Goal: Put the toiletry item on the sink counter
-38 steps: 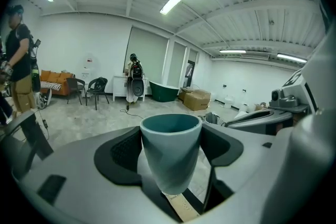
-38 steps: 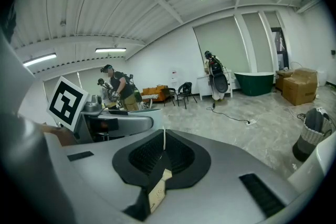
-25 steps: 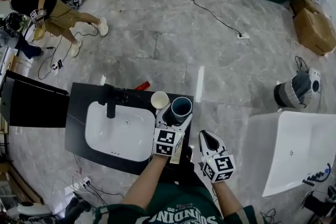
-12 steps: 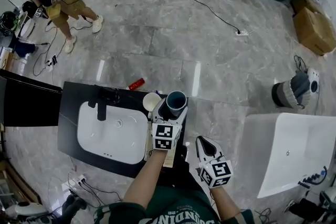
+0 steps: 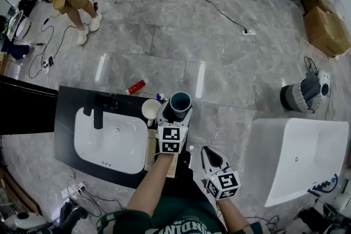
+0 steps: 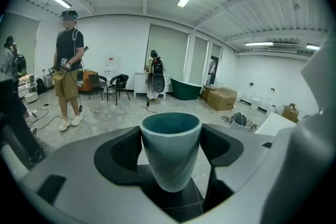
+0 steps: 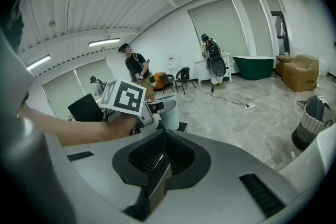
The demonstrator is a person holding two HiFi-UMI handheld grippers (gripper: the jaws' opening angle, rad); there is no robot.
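Teal cup in L gripper (underside hidden)

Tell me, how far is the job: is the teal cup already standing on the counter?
Picked up: the left gripper grips the teal cup upright. In hand: it is above the black counter's right end, beside a white cup. Left: set down, release.

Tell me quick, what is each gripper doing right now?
Left gripper: closed on the cup.
Right gripper: closed, empty.
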